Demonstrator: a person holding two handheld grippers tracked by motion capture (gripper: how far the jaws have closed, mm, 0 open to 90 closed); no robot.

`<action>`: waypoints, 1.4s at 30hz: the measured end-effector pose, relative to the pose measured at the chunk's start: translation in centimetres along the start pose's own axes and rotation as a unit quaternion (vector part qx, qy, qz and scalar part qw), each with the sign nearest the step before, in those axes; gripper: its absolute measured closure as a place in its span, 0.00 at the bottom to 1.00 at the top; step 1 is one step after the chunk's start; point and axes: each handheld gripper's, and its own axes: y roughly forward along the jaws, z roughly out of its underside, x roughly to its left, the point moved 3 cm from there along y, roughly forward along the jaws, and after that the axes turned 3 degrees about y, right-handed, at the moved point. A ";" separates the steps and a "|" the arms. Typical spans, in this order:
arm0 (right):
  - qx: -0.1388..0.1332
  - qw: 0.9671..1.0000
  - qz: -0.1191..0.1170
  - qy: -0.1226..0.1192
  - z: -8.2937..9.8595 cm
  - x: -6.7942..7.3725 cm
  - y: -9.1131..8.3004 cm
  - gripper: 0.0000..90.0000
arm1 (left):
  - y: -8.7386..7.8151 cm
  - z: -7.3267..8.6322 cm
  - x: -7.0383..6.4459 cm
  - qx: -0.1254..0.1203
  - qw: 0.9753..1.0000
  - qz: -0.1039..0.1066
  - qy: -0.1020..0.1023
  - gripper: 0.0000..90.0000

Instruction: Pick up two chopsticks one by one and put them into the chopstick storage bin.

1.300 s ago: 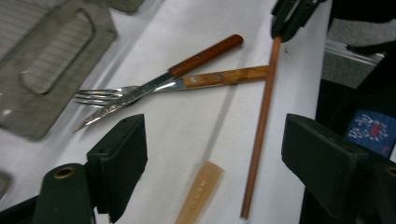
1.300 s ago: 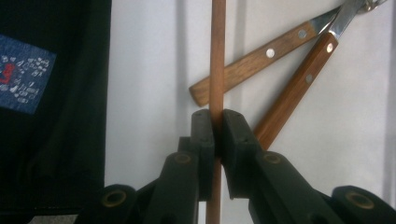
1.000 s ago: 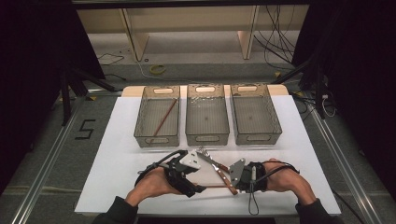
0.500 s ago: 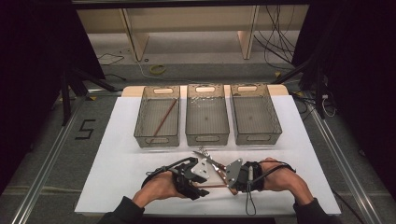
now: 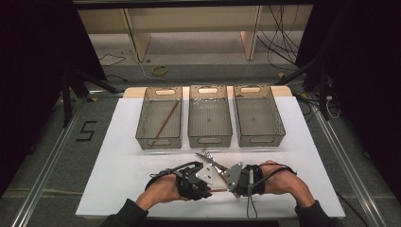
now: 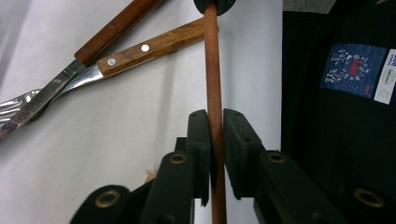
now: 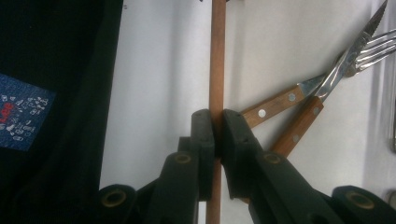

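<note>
Two grippers: both face each other at the near edge of the white table.
Left gripper: jaws pinched on the wooden chopstick.
Right gripper: jaws clamped on the same stick's other end.
Chopstick position: lies between the two tools, near the table's middle.
Knife and fork: wooden-handled, crossed, just beyond the stick.
Three bins: far row; the left one holds another stick.
</note>
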 end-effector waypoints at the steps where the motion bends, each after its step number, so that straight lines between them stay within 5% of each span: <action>1: 0.001 1.000 -0.001 -0.002 0.0 0.0 0.0 0.94 | 0.0 0.0 0.0 0.002 1.000 0.001 0.002 0.91; 11: -0.001 1.000 0.003 -0.005 0.0 0.0 -0.1 0.93 | 0.0 0.3 0.1 0.000 1.000 -0.004 0.001 0.93; 13: -0.010 1.000 0.003 0.016 -0.1 0.0 -0.2 0.91 | -0.2 0.5 0.2 -0.002 1.000 -0.004 0.000 0.93; 18: -0.043 0.997 0.027 0.056 0.5 -0.9 -1.6 0.69 | -0.7 1.3 1.1 -0.002 0.999 -0.021 -0.025 0.93; 22: -0.082 0.989 0.048 0.111 0.9 -1.6 -2.5 0.55 | -1.5 2.0 2.0 -0.010 0.998 -0.036 -0.049 0.93; 26: -0.113 0.977 0.048 0.175 1.3 -2.0 -2.6 0.49 | -2.4 2.8 2.9 -0.020 0.996 -0.053 -0.072 0.93; 34: -0.150 0.957 0.075 0.236 2.1 -2.3 -2.2 0.45 | -4.1 4.4 4.7 -0.046 0.987 -0.089 -0.124 0.93; 42: -0.192 0.926 0.098 0.309 3.8 -2.2 -1.5 0.42 | -5.5 5.8 6.4 -0.071 0.975 -0.122 -0.172 0.93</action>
